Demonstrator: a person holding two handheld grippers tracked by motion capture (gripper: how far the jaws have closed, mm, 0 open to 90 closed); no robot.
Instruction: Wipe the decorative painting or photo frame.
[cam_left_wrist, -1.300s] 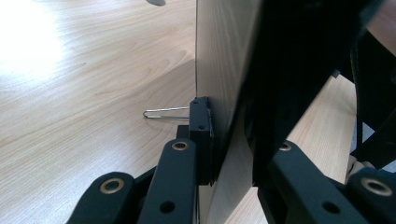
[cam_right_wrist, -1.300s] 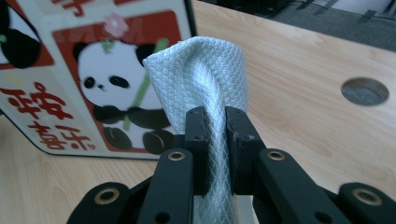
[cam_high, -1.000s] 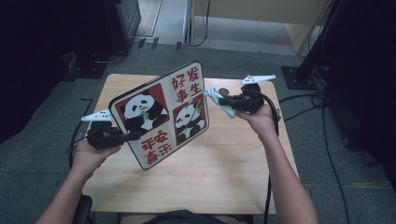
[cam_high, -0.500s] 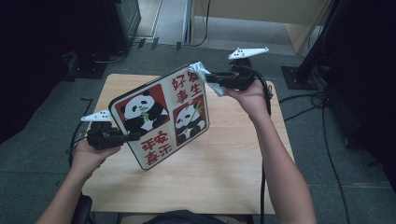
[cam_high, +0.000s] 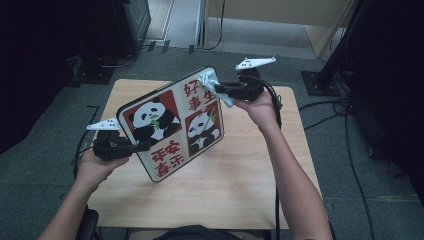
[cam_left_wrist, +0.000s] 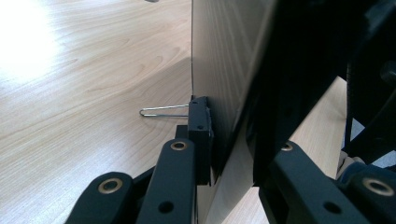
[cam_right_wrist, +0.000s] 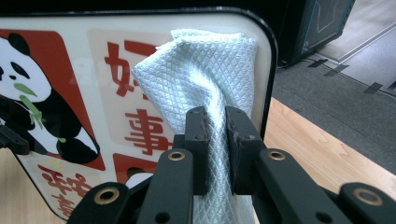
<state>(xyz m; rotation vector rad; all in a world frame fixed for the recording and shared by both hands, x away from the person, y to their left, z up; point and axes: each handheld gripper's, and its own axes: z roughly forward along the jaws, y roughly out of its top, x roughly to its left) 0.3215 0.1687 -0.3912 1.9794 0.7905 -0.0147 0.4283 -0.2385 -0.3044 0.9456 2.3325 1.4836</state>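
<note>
Now the right gripper (cam_high: 220, 89) is sitting higher and farther from the person than a second ago, and the cloth (cam_high: 216, 87) it is carrying has gone from the board's right edge up to its far top corner. In the right gripper view the jaws are pinching the cloth (cam_right_wrist: 205, 79) tight, and the cloth is lying against the printed face of the board (cam_right_wrist: 84, 93) at that corner. The left gripper (cam_high: 142, 146) is staying where it was, at the near left, its jaws clamping the board's (cam_high: 172, 122) left edge and holding it tilted above the table (cam_high: 240, 185). In the left gripper view the board (cam_left_wrist: 224, 70) is standing edge-on between the jaws, with a wire loop (cam_left_wrist: 161, 111) sticking out beside one pad.

Counting: one board, showing two pandas; one cloth; two grippers; one table.
</note>
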